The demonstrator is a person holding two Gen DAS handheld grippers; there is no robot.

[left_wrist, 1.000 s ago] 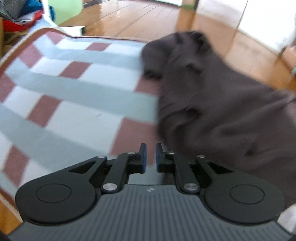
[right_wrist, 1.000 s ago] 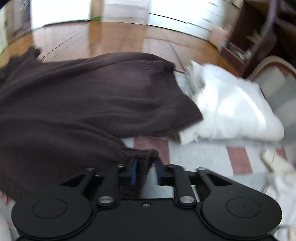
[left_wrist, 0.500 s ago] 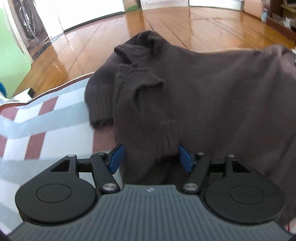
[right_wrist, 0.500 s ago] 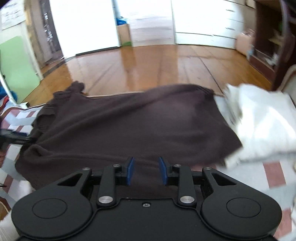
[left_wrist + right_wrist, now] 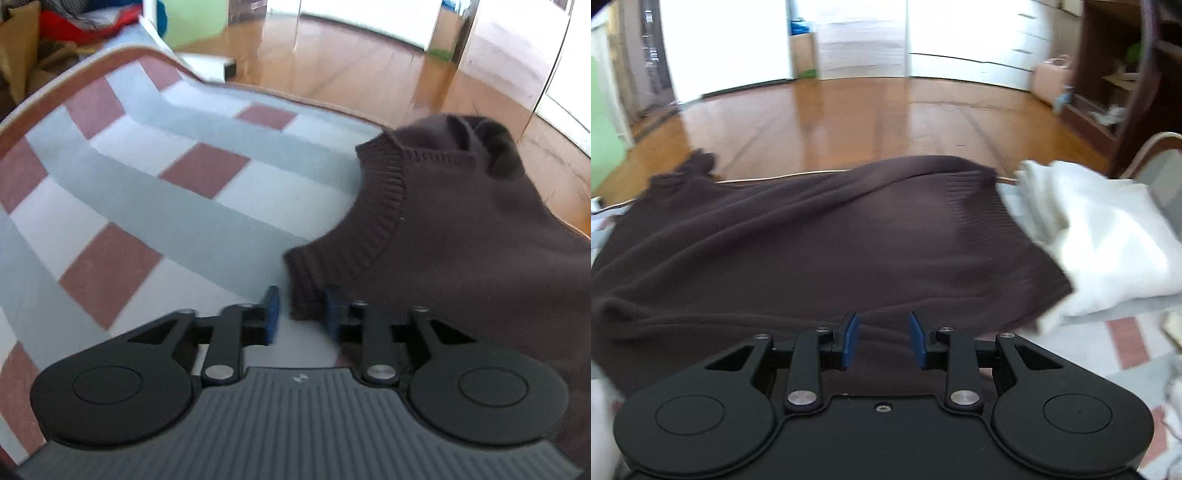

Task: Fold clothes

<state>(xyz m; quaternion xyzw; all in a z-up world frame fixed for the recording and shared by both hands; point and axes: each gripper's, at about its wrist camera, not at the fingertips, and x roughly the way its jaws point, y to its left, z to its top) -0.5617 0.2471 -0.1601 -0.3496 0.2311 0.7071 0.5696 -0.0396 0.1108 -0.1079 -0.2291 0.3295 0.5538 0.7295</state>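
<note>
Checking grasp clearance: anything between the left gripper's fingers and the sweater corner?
Nothing. In the left wrist view the left gripper is open and the ribbed corner of the brown sweater lies between its fingers, over the checkered cloth.

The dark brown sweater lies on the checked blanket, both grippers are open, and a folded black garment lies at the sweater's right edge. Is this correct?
One detail is wrong: the garment at the right edge of the sweater is white, not black, as the right wrist view shows. The checked blanket and the open left gripper and right gripper are as you said.

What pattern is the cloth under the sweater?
Grey, white and red-brown checks on the cloth, clearest in the left wrist view.
</note>
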